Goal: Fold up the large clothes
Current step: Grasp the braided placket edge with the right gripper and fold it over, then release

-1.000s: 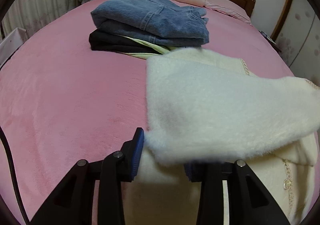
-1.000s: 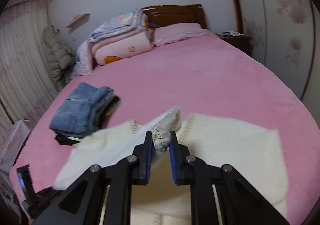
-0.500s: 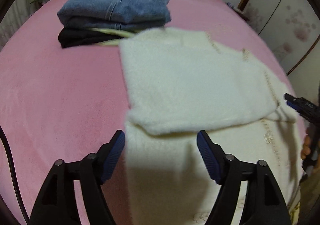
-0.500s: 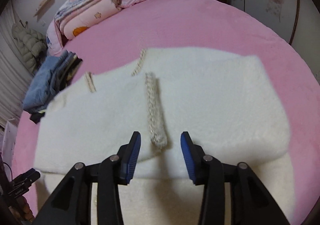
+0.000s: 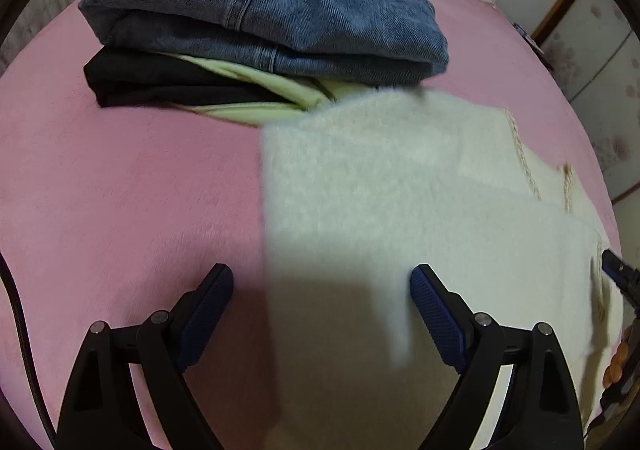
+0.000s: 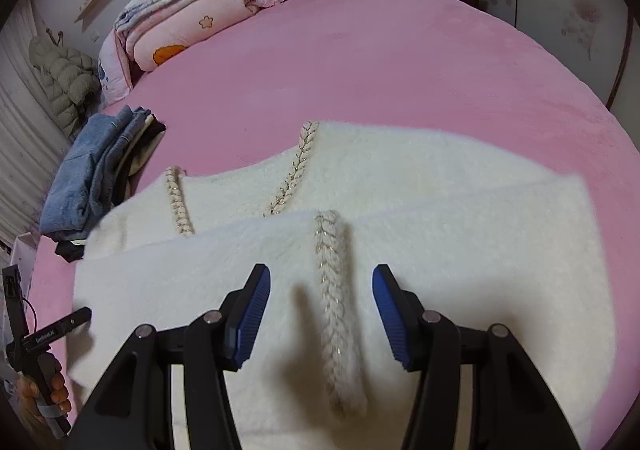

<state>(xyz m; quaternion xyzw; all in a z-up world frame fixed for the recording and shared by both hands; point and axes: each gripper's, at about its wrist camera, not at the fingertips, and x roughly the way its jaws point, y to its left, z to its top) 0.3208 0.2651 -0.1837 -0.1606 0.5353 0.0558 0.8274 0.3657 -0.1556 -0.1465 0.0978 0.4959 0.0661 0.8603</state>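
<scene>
Our left gripper [image 5: 320, 298] and right gripper [image 6: 320, 302] both have fingers spread wide, holding nothing. The white fluffy sweater [image 6: 440, 218] on the bed [image 6: 360, 62] looks soft, light and floppy, so we should pinch its near edge.

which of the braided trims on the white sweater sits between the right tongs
The thick braided trim on the folded-over top layer; the two other braids lie farther away on the layer beneath.

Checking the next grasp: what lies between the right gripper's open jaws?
In the right wrist view, a braided cream trim strip of the fluffy white cardigan lies between the right gripper jaws.
</scene>
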